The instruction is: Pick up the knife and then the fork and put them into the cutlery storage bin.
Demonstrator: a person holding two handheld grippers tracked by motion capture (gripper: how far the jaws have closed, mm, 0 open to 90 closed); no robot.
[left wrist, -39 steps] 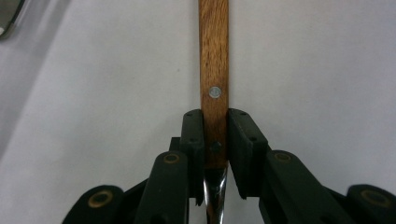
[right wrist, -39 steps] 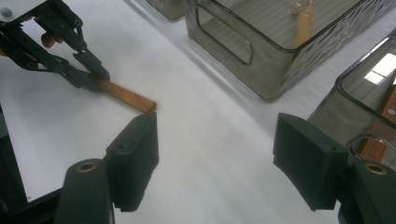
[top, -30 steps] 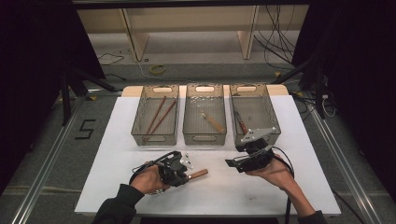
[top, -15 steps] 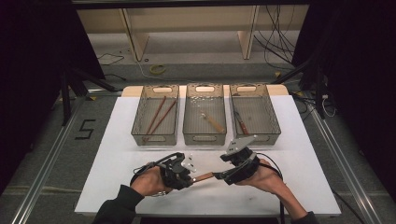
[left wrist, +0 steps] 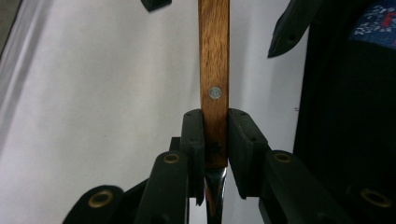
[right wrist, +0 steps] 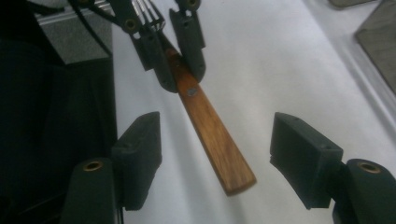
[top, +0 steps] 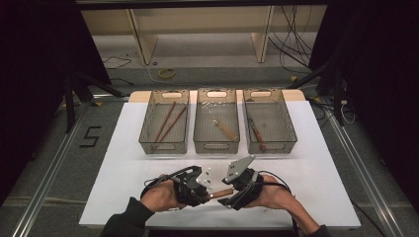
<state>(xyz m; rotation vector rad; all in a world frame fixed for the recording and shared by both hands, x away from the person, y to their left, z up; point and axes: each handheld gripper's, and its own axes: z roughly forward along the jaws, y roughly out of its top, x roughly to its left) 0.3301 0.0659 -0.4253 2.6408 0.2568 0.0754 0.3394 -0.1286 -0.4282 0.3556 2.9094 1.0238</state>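
Fork (right wrist: 205, 121) is pinched near its metal neck in your left gripper (left wrist: 215, 154), wooden handle sitting untouched between your right gripper's (right wrist: 215, 154) wide jaws, which just closed a bit.

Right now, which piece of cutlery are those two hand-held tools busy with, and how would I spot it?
Look at the white table, near its front edge, below the three mesh bins. Between the person's hands, the left tool clamps a fork near its metal neck. Unlike the cutlery lying in the bins, it is held off the table, its wooden handle pointing between the right tool's open pads.
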